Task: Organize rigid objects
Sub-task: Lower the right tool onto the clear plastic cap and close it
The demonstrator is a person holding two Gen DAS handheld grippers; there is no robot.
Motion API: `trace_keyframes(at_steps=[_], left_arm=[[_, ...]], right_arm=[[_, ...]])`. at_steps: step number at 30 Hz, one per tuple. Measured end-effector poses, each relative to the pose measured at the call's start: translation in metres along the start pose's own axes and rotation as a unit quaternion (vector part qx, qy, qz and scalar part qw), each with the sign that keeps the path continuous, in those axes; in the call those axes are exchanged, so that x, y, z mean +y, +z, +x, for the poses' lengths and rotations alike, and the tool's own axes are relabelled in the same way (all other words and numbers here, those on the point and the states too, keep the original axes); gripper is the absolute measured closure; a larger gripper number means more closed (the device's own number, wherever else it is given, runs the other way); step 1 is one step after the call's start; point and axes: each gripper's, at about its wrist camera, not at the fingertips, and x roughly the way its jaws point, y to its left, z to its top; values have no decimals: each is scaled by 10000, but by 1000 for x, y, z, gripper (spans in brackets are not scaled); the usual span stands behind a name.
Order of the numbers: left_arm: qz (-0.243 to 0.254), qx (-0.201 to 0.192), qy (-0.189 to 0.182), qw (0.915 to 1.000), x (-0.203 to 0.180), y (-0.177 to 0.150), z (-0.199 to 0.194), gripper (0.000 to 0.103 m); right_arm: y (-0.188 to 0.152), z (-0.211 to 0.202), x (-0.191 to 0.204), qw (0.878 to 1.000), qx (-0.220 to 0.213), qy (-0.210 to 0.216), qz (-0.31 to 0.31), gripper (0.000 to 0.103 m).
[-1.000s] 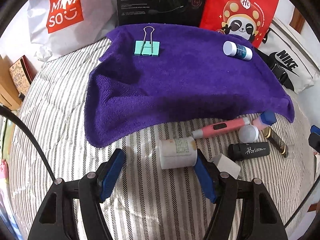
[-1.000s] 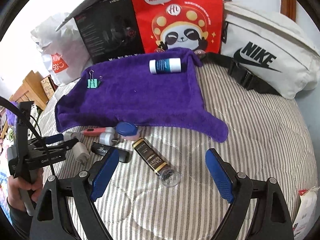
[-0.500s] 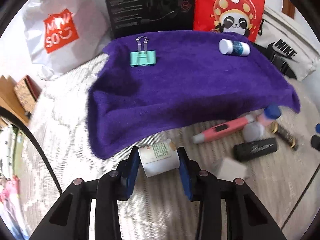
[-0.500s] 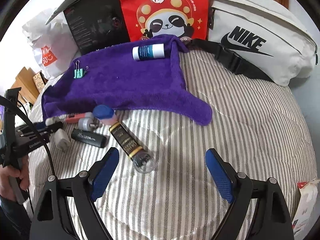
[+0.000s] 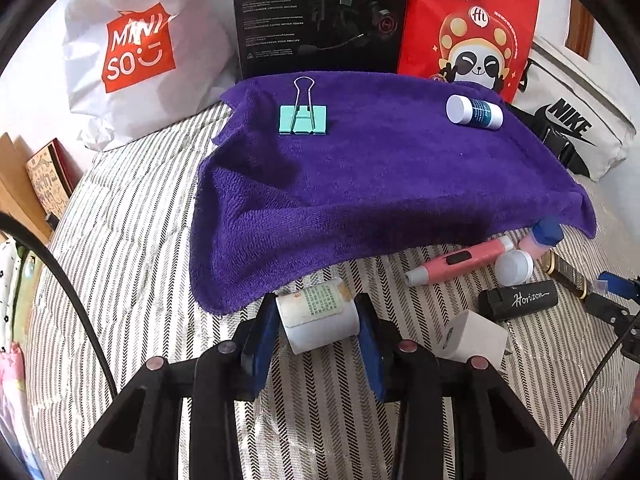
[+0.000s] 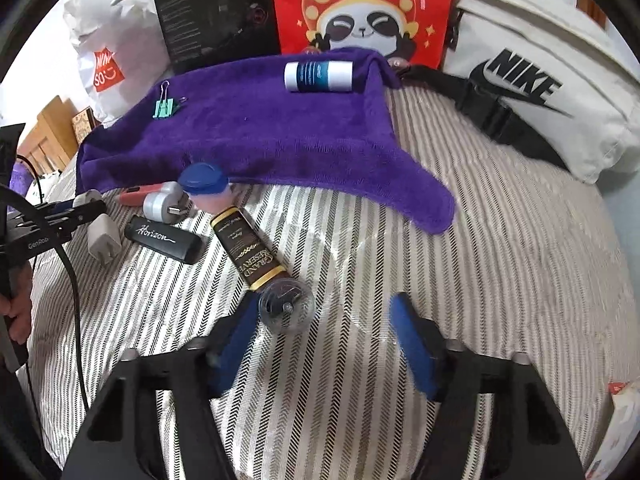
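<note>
You are sorting items onto the purple towel (image 5: 392, 184): the mint binder clip (image 5: 303, 120) and blue-labelled tube (image 5: 474, 112) are lying there already; the rest are waiting on the striped bedcover (image 5: 132, 240). Your left gripper (image 5: 318, 330) is clamping the white bottle (image 5: 318, 316). Only the right wrist view is showing your right gripper (image 6: 324, 336) closing, not yet pinching, around the Grand Reserve bottle (image 6: 256, 258).

Landmark: purple towel (image 5: 384, 184), spread on striped bedding (image 5: 132, 264).

Behind towel, left to right: white Miniso bag (image 5: 132, 60), black product box (image 5: 320, 16), red panda bag (image 5: 472, 28).

Right of towel: white Nike pouch (image 6: 552, 92), black strap (image 6: 492, 116) touching bedding.

Far left of towel: wooden furniture (image 6: 48, 136).
</note>
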Motion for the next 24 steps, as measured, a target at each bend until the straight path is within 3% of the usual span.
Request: trace_keyframes(at_steps=[3, 5, 7, 15, 20, 24], left_arm=[[32, -33, 16, 10000, 0, -3, -2, 66], [22, -44, 1, 10000, 1, -3, -2, 66], [17, -49, -9, 10000, 2, -4, -2, 66], [-6, -126, 11, 9999, 0, -4, -4, 66], [-44, -257, 23, 9997, 0, -8, -5, 66], [-53, -349, 25, 9994, 0, -10, -5, 66]], right_arm=[[-2, 0, 4, 9997, -159, -28, -163, 53], [-2, 0, 7, 9995, -222, -57, -227, 70], [-1, -1, 7, 9994, -226, -44, -248, 76], [-3, -3, 0, 9989, -268, -353, -170, 76], [-11, -4, -2, 9975, -621, -335, -60, 76], [-10, -4, -2, 9976, -631, -297, -35, 75]])
